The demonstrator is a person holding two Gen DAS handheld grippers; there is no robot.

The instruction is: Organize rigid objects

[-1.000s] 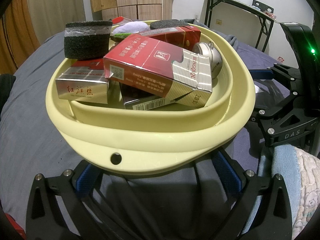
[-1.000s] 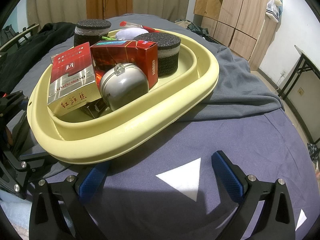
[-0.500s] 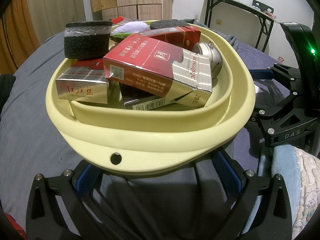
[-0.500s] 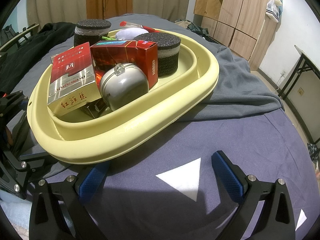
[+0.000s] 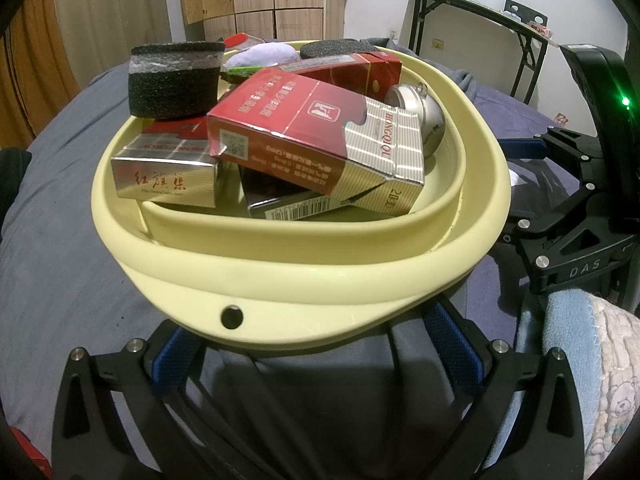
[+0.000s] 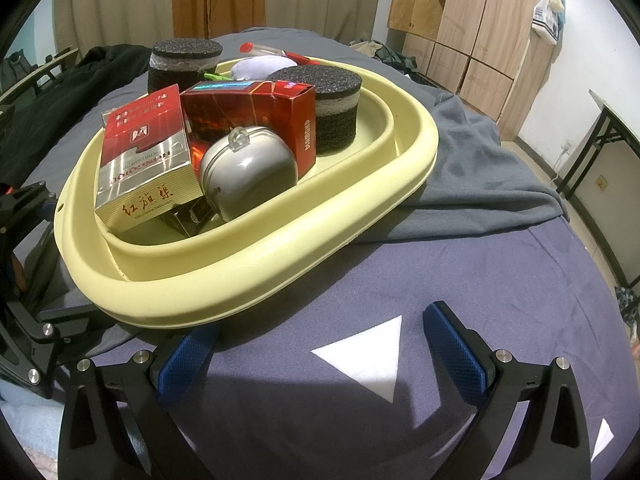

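A pale yellow basin sits on the bed and also shows in the right wrist view. It holds red and silver cigarette boxes, a silver round case, two black foam cylinders and a pale purple soft thing. My left gripper is open and empty, its fingers just under the basin's near rim. My right gripper is open and empty over the sheet beside the basin.
The bed has a purple-grey sheet and a grey blanket under the basin's far side. Black clothes lie at the left. A wooden wardrobe and a black folding table stand behind the bed.
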